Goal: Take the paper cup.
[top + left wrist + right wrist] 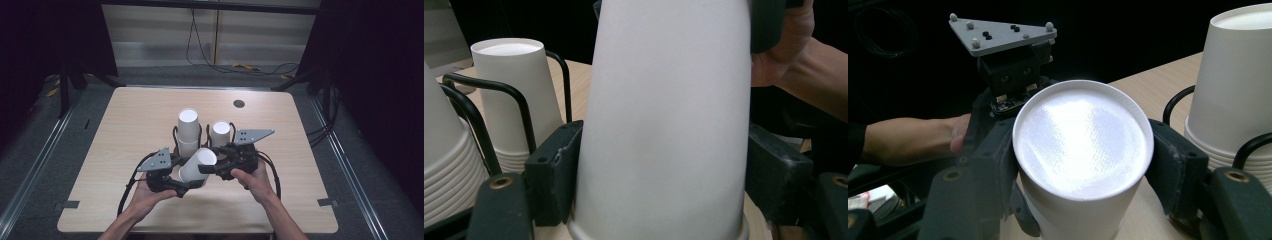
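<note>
— Two grippers on one cup, is that right?

— Yes. A white paper cup point(197, 164) lies tilted between them, above the near middle of the table point(130, 120), its closed bottom turned up and to the right, its open mouth down and to the left.

— What is the left gripper point(186, 184) doing?

— In its own view its two black jaws stand either side of the cup's wide end point(664, 150), pads against the paper wall. It is pinching the cup near the rim.

— And the right gripper point(209, 167)?

— It comes in from the right, and its jaws are pressed on the cup's narrow end; in the right gripper view the round white bottom point(1083, 137) sits squarely between the two pads, touching both. The left gripper's grey three-cornered plate point(1000, 34) shows just beyond the cup there, with the person's left hand point(918, 140) behind it.

— Anything else on the table?

— Just far of the held cup, two stacks of upturned paper cups stand in a black wire holder point(176, 137): the taller stack point(188, 131) on the left, the shorter stack point(220, 134) to its right. A small dark round hole point(239, 103) marks the tabletop toward the far right.

— The person's right hand point(255, 180)?

— It grips the right gripper's body from the near side.
</note>
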`<state>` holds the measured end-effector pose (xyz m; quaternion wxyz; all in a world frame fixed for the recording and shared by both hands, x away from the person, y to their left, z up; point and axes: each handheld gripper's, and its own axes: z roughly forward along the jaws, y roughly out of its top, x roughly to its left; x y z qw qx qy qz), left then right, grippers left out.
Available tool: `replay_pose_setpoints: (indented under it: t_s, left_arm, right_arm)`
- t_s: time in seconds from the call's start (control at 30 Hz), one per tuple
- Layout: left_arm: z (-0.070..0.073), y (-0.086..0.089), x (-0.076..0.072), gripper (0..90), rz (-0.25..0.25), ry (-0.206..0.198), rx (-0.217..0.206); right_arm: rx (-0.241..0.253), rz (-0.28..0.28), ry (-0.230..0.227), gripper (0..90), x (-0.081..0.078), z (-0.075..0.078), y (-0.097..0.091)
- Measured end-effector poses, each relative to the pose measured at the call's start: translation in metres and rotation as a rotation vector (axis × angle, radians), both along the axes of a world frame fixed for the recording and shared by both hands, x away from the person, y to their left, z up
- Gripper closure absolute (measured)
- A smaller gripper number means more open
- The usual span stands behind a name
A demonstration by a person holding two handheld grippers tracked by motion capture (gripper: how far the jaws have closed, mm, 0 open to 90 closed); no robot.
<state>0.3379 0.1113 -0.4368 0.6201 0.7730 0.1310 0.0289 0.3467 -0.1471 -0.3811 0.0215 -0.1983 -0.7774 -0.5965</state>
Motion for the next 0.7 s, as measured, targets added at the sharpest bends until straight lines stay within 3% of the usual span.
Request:
replay_pose_setpoints:
  t_s: [0.33, 0.47, 0.7]
  left_arm:
    - [0.0008, 0.0024, -0.0016, 27.6, 0.0, -0.022, 0.018]
    - [0.0002, 0.0046, -0.0008, 27.6, 0.005, -0.01, 0.019]
    - [-0.002, 0.0103, 0.0023, 27.6, 0.0, 0.011, 0.042]
  right_arm:
    - [-0.013, 0.015, -0.005, 30.6, 0.0003, -0.0006, 0.0019]
    - [-0.034, -0.006, -0.004, 21.2, 0.0011, -0.0017, 0.0033]
    - [-0.04, -0.003, 0.002, 17.3, 0.0036, -0.0028, 0.0036]
